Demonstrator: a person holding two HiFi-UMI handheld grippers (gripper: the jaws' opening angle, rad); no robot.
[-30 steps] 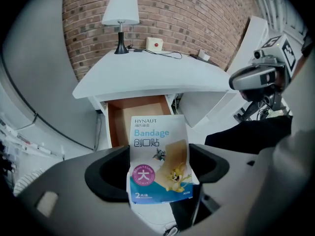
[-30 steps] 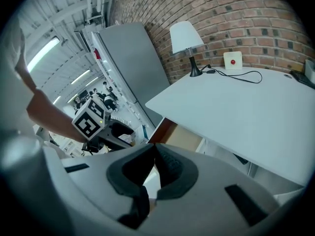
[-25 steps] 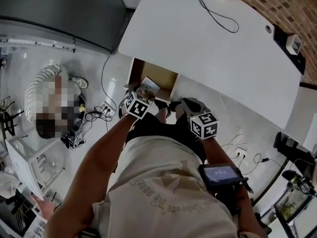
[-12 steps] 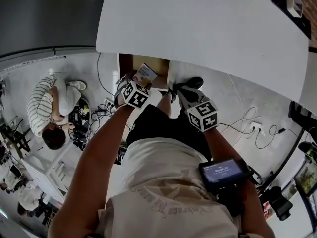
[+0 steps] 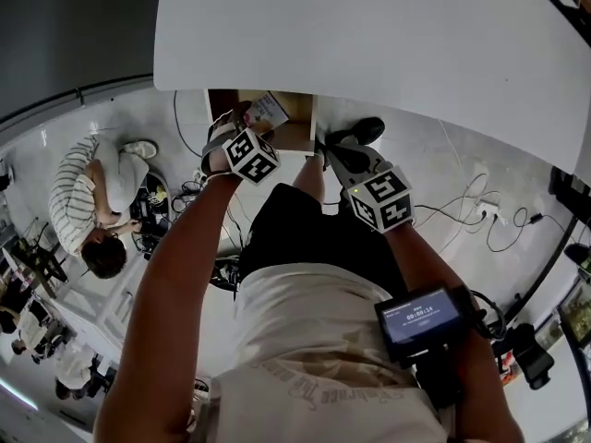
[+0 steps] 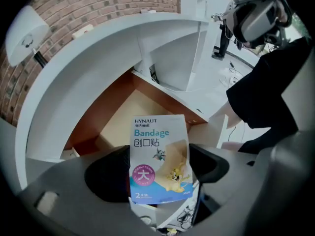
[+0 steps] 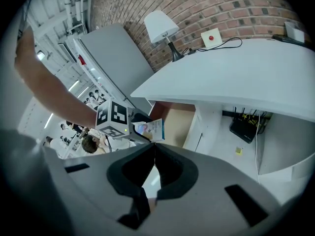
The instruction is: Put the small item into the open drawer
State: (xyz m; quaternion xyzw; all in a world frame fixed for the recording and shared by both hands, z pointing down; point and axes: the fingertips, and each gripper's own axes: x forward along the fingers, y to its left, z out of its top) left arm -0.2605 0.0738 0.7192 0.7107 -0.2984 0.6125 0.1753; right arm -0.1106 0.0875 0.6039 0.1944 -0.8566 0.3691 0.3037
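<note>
Bandage packet stands upright, pinched by its lower part between the left gripper's jaws. It is held over the open wooden drawer beneath the white desk. The bare left forearm stretches straight forward to it. The right gripper has its jaws pressed together on nothing and reaches forward near the drawer's right side.

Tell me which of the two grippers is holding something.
The left gripper: its jaws clamp a Bandage packet. The right gripper has its jaws shut together, with nothing between them.
</note>
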